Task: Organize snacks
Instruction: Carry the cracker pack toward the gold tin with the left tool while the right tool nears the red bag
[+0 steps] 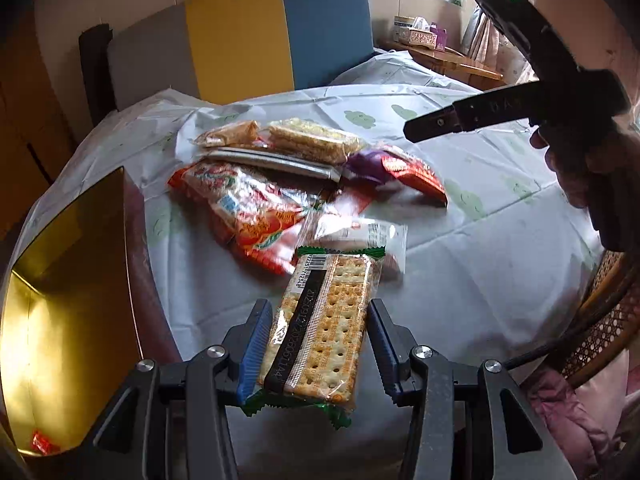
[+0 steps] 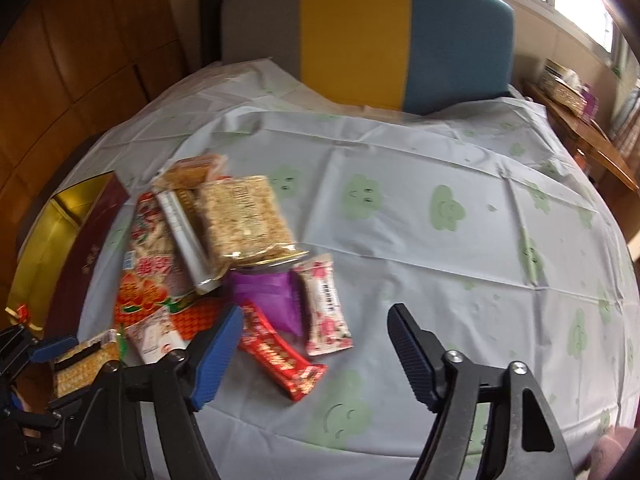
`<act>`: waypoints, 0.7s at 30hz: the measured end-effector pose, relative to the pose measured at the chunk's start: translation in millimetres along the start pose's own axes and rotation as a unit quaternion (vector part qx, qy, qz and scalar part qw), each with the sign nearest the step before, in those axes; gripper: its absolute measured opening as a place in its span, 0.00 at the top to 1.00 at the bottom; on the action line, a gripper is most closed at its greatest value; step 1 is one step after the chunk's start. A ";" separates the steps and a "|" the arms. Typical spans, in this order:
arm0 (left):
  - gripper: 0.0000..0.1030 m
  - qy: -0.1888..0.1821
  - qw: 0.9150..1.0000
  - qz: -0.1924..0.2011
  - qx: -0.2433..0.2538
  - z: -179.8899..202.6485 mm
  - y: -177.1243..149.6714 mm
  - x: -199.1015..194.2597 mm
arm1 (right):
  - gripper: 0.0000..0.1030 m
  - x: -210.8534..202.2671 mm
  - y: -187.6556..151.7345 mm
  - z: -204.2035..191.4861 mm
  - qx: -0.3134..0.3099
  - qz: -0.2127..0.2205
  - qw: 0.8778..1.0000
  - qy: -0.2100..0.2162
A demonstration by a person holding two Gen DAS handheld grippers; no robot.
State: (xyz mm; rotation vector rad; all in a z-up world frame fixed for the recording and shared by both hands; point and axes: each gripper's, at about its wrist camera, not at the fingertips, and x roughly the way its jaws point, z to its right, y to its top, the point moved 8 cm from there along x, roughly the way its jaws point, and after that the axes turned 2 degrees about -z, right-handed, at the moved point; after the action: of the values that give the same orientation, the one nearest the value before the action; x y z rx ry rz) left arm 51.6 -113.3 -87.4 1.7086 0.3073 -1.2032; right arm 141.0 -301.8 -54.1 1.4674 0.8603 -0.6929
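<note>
My left gripper (image 1: 318,344) is shut on a clear cracker packet (image 1: 324,320) with green ends and holds it above the table; the same cracker packet (image 2: 86,364) shows at the lower left of the right wrist view. My right gripper (image 2: 316,312) hovers open over the near edge of the snack pile with nothing between its pads. Under it lie a red bar (image 2: 280,356), a pink packet (image 2: 326,308) and a purple packet (image 2: 268,296). Further back are a large red-orange bag (image 2: 148,264), a silver tube (image 2: 184,236) and a rice crisp pack (image 2: 244,216).
An open box with a gold lining (image 1: 68,300) stands left of the pile, a small red item (image 1: 44,444) inside it. The table wears a pale cloth with green clouds (image 2: 440,280). A grey, yellow and blue chair back (image 1: 240,40) stands behind; a wicker chair (image 1: 600,332) at right.
</note>
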 end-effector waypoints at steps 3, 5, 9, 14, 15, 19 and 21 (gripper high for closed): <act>0.54 0.018 1.000 -0.011 0.005 -2.0 -17.2 8.0 | 0.39 5.0 -9.3 -40.2 -0.044 -0.021 0.996 0.072; 0.54 0.019 1.000 -0.010 -0.003 -4.9 -23.6 11.6 | 0.39 12.9 -18.0 -64.2 -0.069 -0.040 0.993 0.092; 0.54 0.028 1.000 0.004 0.003 -4.1 -25.7 13.5 | 0.39 27.4 -31.1 -99.0 -0.110 -0.062 0.987 0.102; 0.52 0.009 1.000 -0.003 -0.024 -10.8 -29.1 19.4 | 0.39 52.0 -45.6 -117.6 -0.129 -0.097 0.982 0.102; 0.52 0.000 0.999 -0.009 -0.038 -13.1 -29.8 22.0 | 0.40 56.3 -48.7 -114.9 -0.135 -0.105 0.981 0.094; 0.52 -0.010 0.999 -0.011 -0.051 -13.9 -31.7 22.2 | 0.62 58.6 -54.0 -103.3 -0.131 -0.105 0.984 0.053; 0.53 -0.009 0.999 -0.006 -0.046 -13.1 -32.7 20.3 | 0.63 56.8 -55.2 -88.5 -0.115 -0.113 0.986 0.034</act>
State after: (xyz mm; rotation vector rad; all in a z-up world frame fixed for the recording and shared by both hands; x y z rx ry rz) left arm 47.0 -93.1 -122.3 1.6187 0.3573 -1.1947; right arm 119.4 -208.4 -124.3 1.2040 1.1327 -0.6883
